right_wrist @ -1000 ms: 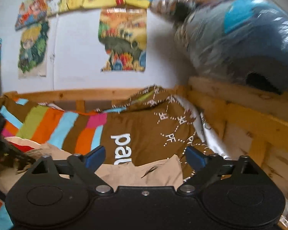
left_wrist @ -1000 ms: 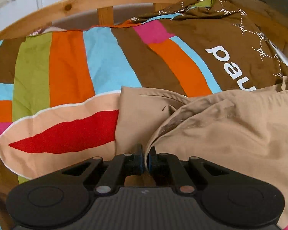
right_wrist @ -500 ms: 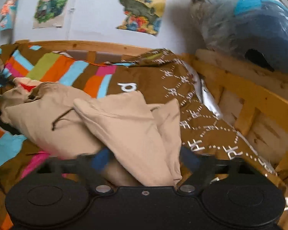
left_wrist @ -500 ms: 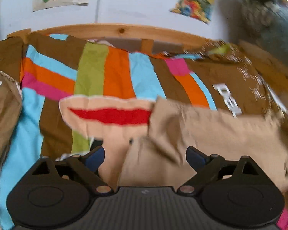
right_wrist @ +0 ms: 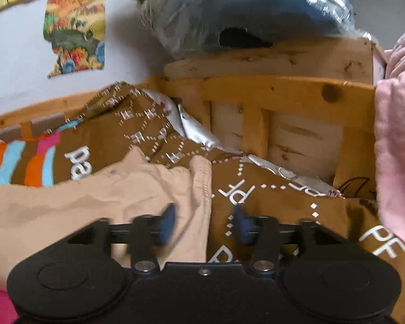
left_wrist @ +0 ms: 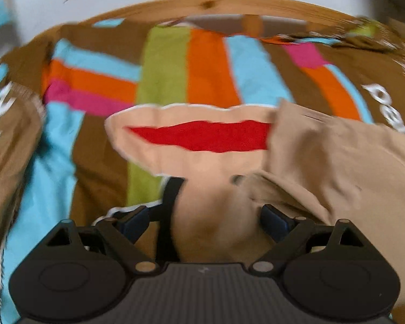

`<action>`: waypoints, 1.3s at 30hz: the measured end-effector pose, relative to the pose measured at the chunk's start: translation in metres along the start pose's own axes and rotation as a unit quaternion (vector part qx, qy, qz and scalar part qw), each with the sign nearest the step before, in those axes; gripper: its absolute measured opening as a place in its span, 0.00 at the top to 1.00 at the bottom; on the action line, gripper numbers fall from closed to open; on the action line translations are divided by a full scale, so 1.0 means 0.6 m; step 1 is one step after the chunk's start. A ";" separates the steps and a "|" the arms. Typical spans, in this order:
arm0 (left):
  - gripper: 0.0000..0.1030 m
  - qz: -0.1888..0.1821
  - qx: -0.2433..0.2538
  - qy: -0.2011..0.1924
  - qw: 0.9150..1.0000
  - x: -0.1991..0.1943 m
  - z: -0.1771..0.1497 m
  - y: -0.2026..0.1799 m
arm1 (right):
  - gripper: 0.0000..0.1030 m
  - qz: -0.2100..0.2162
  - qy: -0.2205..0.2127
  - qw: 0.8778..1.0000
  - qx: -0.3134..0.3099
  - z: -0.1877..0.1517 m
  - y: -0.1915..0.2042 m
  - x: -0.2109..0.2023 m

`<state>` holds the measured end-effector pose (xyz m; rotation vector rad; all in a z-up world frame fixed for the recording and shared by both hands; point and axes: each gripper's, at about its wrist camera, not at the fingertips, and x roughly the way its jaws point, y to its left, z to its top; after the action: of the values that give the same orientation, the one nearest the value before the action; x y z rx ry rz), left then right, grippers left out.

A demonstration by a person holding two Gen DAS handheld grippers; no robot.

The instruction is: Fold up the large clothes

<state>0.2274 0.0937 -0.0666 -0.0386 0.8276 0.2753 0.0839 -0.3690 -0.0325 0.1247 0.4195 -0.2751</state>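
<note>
A large beige garment [left_wrist: 337, 162] lies crumpled on the striped bedspread [left_wrist: 210, 67], to the right in the left wrist view. My left gripper [left_wrist: 205, 221] is open just above the bed, with a beige fold bulging between its blue pads and a black strap [left_wrist: 170, 205] beside the left one. In the right wrist view the garment [right_wrist: 81, 205] spreads to the left. Its hemmed right edge [right_wrist: 202, 186] runs down between the fingers of my right gripper [right_wrist: 204, 225]. That gripper is open to a narrow gap and its pads are blurred.
A wooden bed rail [right_wrist: 270, 94] closes off the right side, with a plastic-wrapped bundle [right_wrist: 243, 8] on top. Pink cloth [right_wrist: 397, 140] hangs at the far right. The wooden headboard [left_wrist: 208, 5] runs along the back wall. A brown cushion [left_wrist: 8, 135] sits at the left.
My left gripper, shut on the garment a second ago, has let go and stays open, lower over the bed. My right gripper has dropped to the garment's right edge and narrowed its gap.
</note>
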 end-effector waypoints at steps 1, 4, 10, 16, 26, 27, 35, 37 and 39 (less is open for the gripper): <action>0.10 0.001 -0.014 0.003 1.000 0.003 0.002 0.010 | 0.30 0.007 0.000 1.000 0.011 0.002 -0.003 -0.012; 0.11 -0.020 -0.050 0.003 0.999 -0.006 0.003 0.042 | 0.27 0.024 0.027 0.998 0.050 0.003 -0.017 -0.040; 0.07 -0.137 -0.071 -0.066 0.986 -0.069 -0.009 0.069 | 0.27 0.065 0.083 0.973 0.205 -0.001 -0.063 -0.033; 0.06 -0.123 0.081 -0.069 0.987 -0.072 -0.009 -0.019 | 0.33 0.060 0.101 0.977 0.177 -0.005 -0.045 -0.022; 0.12 -0.029 -0.006 -0.068 0.997 -0.019 0.027 -0.024 | 0.76 0.047 0.074 0.983 0.163 -0.018 -0.037 -0.025; 0.13 -0.024 -0.031 -0.063 0.997 -0.014 0.034 -0.008 | 0.79 0.045 0.066 0.982 0.172 -0.018 -0.042 -0.026; 0.05 -0.085 -0.118 -0.067 0.987 -0.094 -0.043 0.064 | 0.74 0.047 0.065 0.979 0.188 -0.014 -0.052 -0.026; 0.05 -0.125 -0.117 -0.058 0.984 -0.117 -0.064 0.072 | 0.63 0.056 0.075 0.976 0.197 -0.014 -0.057 -0.025; 0.04 -0.179 -0.116 -0.036 0.976 -0.134 -0.081 0.070 | 0.43 0.075 0.096 0.971 0.207 -0.018 -0.061 -0.017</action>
<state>0.1300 0.1092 -0.0379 -0.3917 0.6986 0.0303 0.0601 -0.3996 -0.0401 0.5933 0.5386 -0.1994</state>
